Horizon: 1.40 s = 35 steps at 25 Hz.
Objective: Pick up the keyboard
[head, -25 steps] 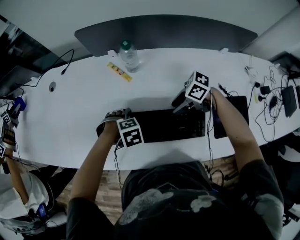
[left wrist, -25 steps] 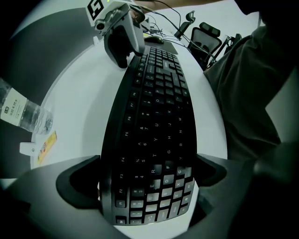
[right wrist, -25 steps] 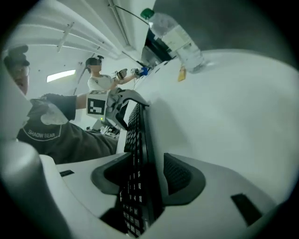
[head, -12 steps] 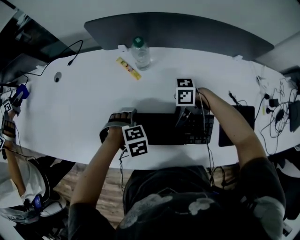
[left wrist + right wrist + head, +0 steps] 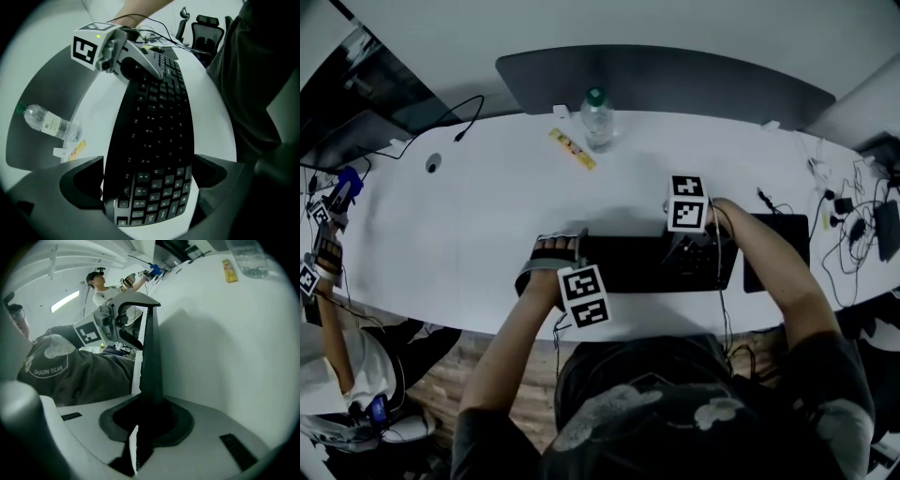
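Observation:
The black keyboard (image 5: 642, 264) lies across the near side of the white table (image 5: 469, 216). My left gripper (image 5: 575, 259) is shut across the width of its left end (image 5: 154, 140), which stands a little off the tabletop. In the left gripper view the jaws sit on either side of my left gripper (image 5: 150, 187). My right gripper (image 5: 694, 251) straddles the right part, where the keyboard (image 5: 151, 357) shows edge-on. Its jaws are closing around my right gripper (image 5: 140, 427), with a thin white sliver of table still showing beside the keyboard.
A water bottle (image 5: 597, 117) and a yellow strip (image 5: 572, 148) lie at the far side. A black pad (image 5: 778, 248) sits right of the keyboard, with tangled cables (image 5: 853, 216) beyond it. Another person (image 5: 328, 281) is at the left table end.
My right gripper has swung left and down over the keyboard's right part, and its jaws have narrowed. The left gripper has risen slightly with the keyboard's left end.

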Tool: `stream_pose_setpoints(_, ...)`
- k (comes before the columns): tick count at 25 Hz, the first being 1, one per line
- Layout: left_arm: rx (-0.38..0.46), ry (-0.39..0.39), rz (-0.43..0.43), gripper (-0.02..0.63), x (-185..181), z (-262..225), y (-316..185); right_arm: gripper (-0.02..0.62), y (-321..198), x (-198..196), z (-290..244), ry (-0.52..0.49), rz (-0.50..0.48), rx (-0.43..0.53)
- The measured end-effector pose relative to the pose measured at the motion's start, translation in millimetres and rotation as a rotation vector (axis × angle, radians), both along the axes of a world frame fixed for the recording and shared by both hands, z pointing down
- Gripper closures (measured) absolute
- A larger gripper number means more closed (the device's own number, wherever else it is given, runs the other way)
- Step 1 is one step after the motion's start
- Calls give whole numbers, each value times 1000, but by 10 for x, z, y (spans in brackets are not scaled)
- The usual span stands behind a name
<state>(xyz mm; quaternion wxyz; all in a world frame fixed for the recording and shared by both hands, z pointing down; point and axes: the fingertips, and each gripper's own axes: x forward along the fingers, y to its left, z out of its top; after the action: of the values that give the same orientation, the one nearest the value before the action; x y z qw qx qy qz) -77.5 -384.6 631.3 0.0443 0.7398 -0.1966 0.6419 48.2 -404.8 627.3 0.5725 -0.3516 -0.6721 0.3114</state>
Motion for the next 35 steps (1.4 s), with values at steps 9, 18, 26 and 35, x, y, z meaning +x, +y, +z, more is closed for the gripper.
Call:
stream_pose_setpoints(9,158,164,-119,25,9,-516,-78,531,-74,-82,-240,-132,111,376)
stream_pose_setpoints(18,456,305,-254,356,-141,-1017,-422,532,-333,-89,-373,-153,250,708)
stream_pose_setpoints(26,555,333,-371,594,-206,-1036,-465,532,-562,19,-423,-127,356,887)
stream_pose_setpoints(35,553,381,-544,604,-234,-1036,-301,532,-458,84,-705,-234,448,969)
